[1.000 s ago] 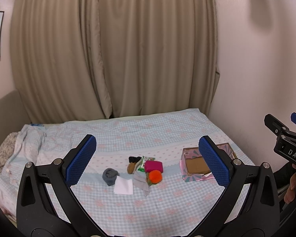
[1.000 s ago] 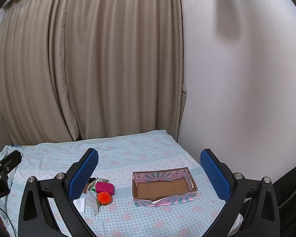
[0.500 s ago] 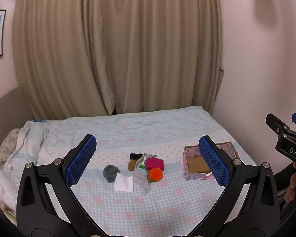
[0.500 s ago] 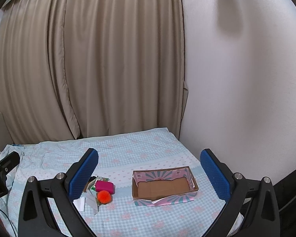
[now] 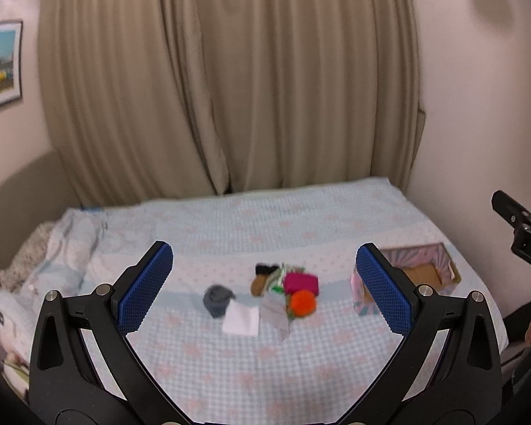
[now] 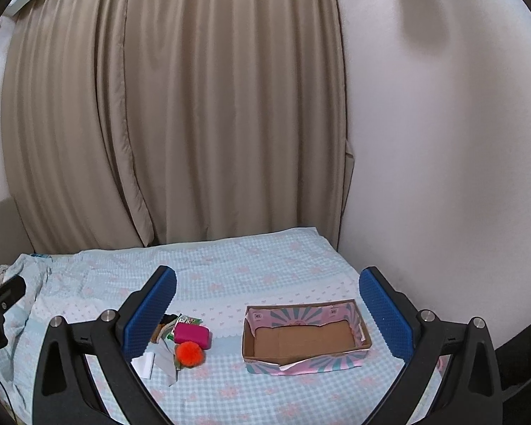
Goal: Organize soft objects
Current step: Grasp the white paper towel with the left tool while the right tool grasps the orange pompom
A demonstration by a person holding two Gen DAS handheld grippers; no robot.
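— What is the surface, and the room?
— A bed (image 6: 265,389) in pale blue checked cover, beige curtains (image 6: 194,124) behind, a white wall to the right.
— Where are the soft things?
— Heaped mid-bed (image 5: 283,290), well left of an open cardboard box (image 6: 304,340) near the right edge.
— The tongs?
— Left gripper (image 5: 265,288) and right gripper (image 6: 267,310) both spread wide, holding nothing, above bare cover.

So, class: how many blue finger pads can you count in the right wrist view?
2. One pad stands left, in front of the pile of soft things; the other stands right, beside the cardboard box. None looks hidden.
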